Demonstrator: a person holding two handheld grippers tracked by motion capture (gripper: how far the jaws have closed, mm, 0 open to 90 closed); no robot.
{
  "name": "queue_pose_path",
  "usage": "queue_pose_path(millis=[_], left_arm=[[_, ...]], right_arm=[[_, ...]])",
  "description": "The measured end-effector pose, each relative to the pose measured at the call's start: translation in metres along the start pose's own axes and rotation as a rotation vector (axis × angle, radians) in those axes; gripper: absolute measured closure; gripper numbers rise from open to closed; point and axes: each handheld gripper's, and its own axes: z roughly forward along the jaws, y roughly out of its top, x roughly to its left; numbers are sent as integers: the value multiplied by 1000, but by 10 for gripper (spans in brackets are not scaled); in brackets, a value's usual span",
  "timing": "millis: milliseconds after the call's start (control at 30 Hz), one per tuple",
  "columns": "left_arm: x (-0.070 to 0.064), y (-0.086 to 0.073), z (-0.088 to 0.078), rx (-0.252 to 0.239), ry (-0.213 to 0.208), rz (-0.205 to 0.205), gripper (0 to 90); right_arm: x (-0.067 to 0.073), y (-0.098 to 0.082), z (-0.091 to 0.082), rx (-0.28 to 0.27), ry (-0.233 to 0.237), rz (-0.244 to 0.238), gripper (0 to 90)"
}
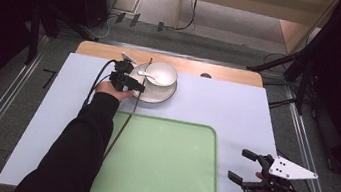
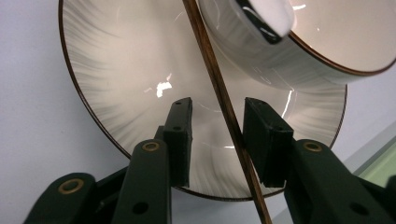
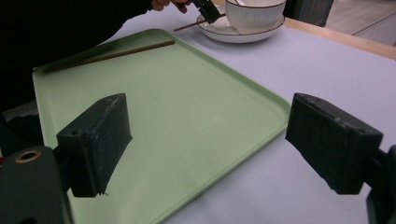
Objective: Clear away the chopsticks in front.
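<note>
A white plate (image 1: 166, 95) with a dark rim carries a white bowl (image 1: 161, 73) that holds a white spoon (image 1: 145, 75). A brown chopstick (image 1: 137, 102) lies slanted across the plate's left side, and its near end sticks out over the table. My left gripper (image 1: 132, 85) hovers at that edge. In the left gripper view the chopstick (image 2: 219, 88) runs between the jaws of the left gripper (image 2: 218, 106), close to the right pad, with a gap at the left pad. A second chopstick (image 1: 119, 134) lies along the green tray's left rim. My right gripper (image 1: 238, 164) is open to the right of the tray, with nothing between its jaws.
The green tray (image 1: 168, 166) takes up the near middle of the pale blue mat (image 1: 237, 110). A wooden table edge (image 1: 222, 72) runs along the back. In the right gripper view the tray (image 3: 187, 93) spreads ahead of the open jaws.
</note>
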Motion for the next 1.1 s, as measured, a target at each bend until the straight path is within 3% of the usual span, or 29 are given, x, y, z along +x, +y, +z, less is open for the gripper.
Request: queue_pose_path(millis=[100,200,300,567,667,933,1100], left_arm=[[-5,0,3,-15,33,23,731],[-6,0,5,-14,33,4,795],[-6,1,7,-24,29,-53,815],[-4,2,4,-35,68,-93,861],[-1,3,-2,-46,43,-116,863],[5,3,-25,-49,44,-109,867],[14,-11,-47,-71,38,-121,867]], right_arm=[[0,0,0,1,-2,-4,147],[0,1,0,-2,-1,-4,147],[0,1,0,-6,0,-4,147],[0,1,0,-7,1,-3,147],[0,1,0,-8,0,-2,147],[0,1,-1,-7,-2,-4,147],[0,0,-1,-7,-4,-4,147]])
